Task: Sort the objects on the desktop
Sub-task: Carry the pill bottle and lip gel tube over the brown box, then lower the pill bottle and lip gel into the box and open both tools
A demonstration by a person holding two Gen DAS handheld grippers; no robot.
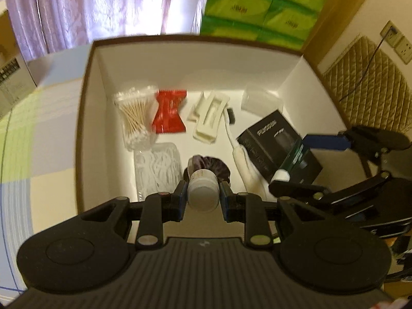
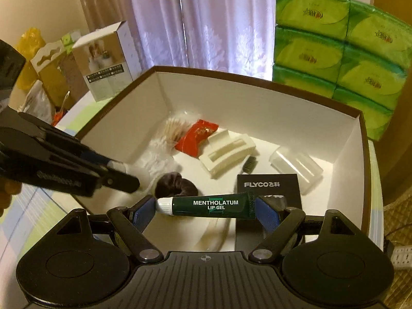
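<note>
I am clamping the light, rigid bottle (image 1: 202, 193) in the left hand-held gripper (image 1: 202, 197) and pinching the soft lip gel tube (image 2: 208, 204) endwise in the right hand-held gripper (image 2: 206, 209).

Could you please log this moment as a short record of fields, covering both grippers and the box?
left gripper: shut on white bottle, over the box
right gripper: shut on lip gel tube, held crosswise by its ends
box: open, white inside
in box: cotton swabs, red packet, black carton, scrunchie
</note>
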